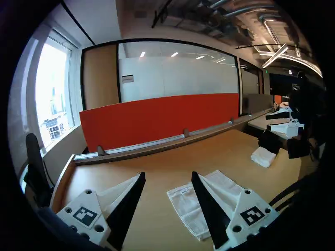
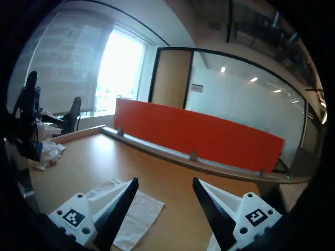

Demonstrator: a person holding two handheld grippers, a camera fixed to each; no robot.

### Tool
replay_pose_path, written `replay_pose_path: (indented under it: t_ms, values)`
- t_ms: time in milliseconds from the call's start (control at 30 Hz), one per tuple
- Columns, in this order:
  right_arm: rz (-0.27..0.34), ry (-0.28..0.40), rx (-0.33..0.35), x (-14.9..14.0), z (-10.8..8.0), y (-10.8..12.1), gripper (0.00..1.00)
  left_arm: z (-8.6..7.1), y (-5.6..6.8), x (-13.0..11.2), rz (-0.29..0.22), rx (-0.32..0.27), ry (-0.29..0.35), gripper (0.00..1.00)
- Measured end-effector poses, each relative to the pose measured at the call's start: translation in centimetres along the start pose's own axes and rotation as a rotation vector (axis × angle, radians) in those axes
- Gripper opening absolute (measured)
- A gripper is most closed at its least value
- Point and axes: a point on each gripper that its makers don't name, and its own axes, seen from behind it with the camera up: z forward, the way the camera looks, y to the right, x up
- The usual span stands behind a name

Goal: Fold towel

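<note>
A white towel [image 1: 190, 203] lies flat on the wooden desk [image 1: 176, 163], partly under my left gripper's right finger. My left gripper [image 1: 167, 178] hangs open above the desk with nothing between its fingers. In the right gripper view the same kind of white towel [image 2: 140, 213] lies flat below my left finger. My right gripper [image 2: 165, 184] is open too, held above the desk and holding nothing.
A small folded white towel [image 1: 263, 157] rests at the desk's right side. Crumpled white cloth [image 2: 49, 152] lies at the desk's left end. An orange divider panel [image 1: 159, 117] runs along the desk's back edge. Office chairs [image 2: 72, 113] stand near the window.
</note>
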Motion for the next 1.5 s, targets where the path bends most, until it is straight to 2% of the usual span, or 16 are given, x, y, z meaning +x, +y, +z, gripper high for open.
replay_pose_path:
  t_ms: [167, 333, 500, 967, 1500]
  values:
    - [-0.027, -0.031, 0.056, -0.6, 0.3, -0.9, 1.00, 0.3, 0.6, -0.6, 0.007, -0.045, -0.020, 0.81]
    - [-0.041, -0.066, 0.085, -2.1, 0.6, -1.6, 1.00, 0.5, 0.7, -1.7, 0.014, -0.057, -0.041, 0.81]
    - [-0.042, -0.108, 0.110, -4.3, 0.9, -2.5, 1.00, 0.9, 1.4, -3.5, 0.033, -0.074, -0.069, 0.81]
    - [-0.031, -0.201, 0.147, -10.2, 1.9, -4.5, 1.00, 2.0, 4.7, -10.6, 0.084, -0.141, -0.171, 0.81]
    - [-0.014, -0.295, 0.192, -16.9, 2.1, -6.8, 1.00, 2.8, 6.3, -18.2, 0.073, -0.191, -0.307, 0.81]
